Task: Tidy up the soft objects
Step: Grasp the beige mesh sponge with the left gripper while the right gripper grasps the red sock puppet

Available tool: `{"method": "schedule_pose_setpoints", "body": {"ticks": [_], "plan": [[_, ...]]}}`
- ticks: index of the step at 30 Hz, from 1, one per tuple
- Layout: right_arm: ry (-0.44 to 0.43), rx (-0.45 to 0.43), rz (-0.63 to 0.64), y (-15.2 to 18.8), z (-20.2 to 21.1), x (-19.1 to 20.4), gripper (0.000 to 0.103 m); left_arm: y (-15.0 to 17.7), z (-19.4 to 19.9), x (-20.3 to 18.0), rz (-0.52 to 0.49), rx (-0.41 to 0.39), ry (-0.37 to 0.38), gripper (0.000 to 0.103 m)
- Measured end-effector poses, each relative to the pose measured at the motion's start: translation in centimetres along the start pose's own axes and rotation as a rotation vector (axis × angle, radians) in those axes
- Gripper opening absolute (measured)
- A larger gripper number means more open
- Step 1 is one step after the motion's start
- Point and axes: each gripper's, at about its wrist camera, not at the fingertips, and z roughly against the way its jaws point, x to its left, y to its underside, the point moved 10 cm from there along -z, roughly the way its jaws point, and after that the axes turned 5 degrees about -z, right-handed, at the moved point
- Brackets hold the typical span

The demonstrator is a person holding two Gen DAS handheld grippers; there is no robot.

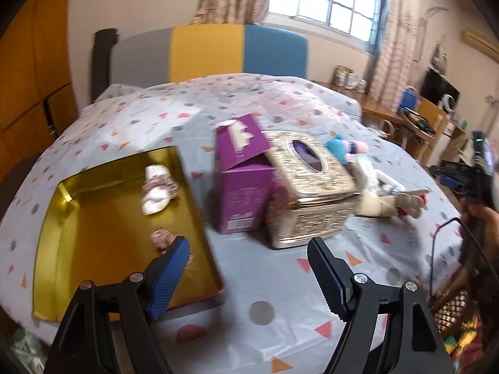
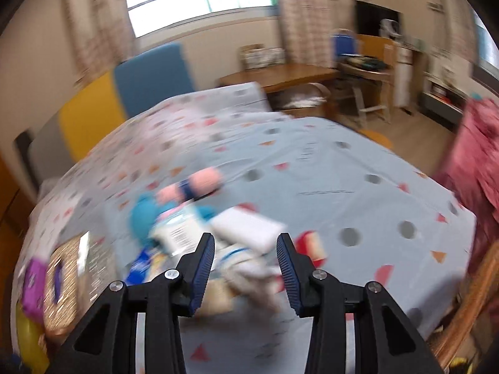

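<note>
A gold tray (image 1: 62, 218) lies at the left of the patterned sheet (image 1: 280, 296). It holds a rolled white-and-pink sock (image 1: 157, 191) and a second pink soft piece (image 1: 162, 237) beside my left fingertip. My left gripper (image 1: 248, 243) hangs open and empty over the tray's right rim. Right of a gold tissue box (image 1: 312, 187) lies a pile of plush toys (image 1: 383, 196), one of them blue and pink (image 1: 346, 149). In the blurred right wrist view my right gripper (image 2: 245, 238) is open just above that plush pile (image 2: 249, 268), gripping nothing.
A purple carton (image 1: 243, 180) with its flap up stands against the tissue box (image 2: 65, 280). A hand (image 1: 486, 221) shows at the right edge. Also there: a grey, yellow and blue headboard (image 1: 205, 53) behind, a wooden desk (image 2: 280, 74), pink cloth (image 2: 477, 155) and a wicker basket (image 1: 452, 308).
</note>
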Motion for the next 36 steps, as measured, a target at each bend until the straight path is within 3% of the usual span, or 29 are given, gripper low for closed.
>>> {"method": "schedule_pose_setpoints", "body": {"ticks": [4,7,9,17,26,36], "plan": [[0.071,-0.005,-0.103,-0.3,-1.5,-4.0,0.042,-1.0,-0.3,-3.0,-0.075,-0.006,0.060,0.078],[0.051,0.004,-0.190,-0.3,-1.5,-5.2,0.042,-2.0,-0.8,-6.0,-0.155,-0.006,0.112,0.078],[0.050,-0.015,-0.187,-0.4,-1.0,-5.2,0.042,-2.7,-1.2,-8.4,-0.213,-0.012,0.158,0.078],[-0.020,-0.009,-0.224,-0.2,-0.8,-4.7,0.045,-4.5,-5.0,-17.1,-0.446,0.009,0.228,0.078],[-0.085,-0.015,-0.320,-0.5,-0.6,-5.8,0.050,-4.0,-12.2,-24.2,-0.647,0.070,0.228,0.079],[-0.138,0.006,-0.388,-0.4,-0.9,-6.3,0.051,-2.6,-19.9,-27.3,-0.785,0.160,0.201,0.079]]}}
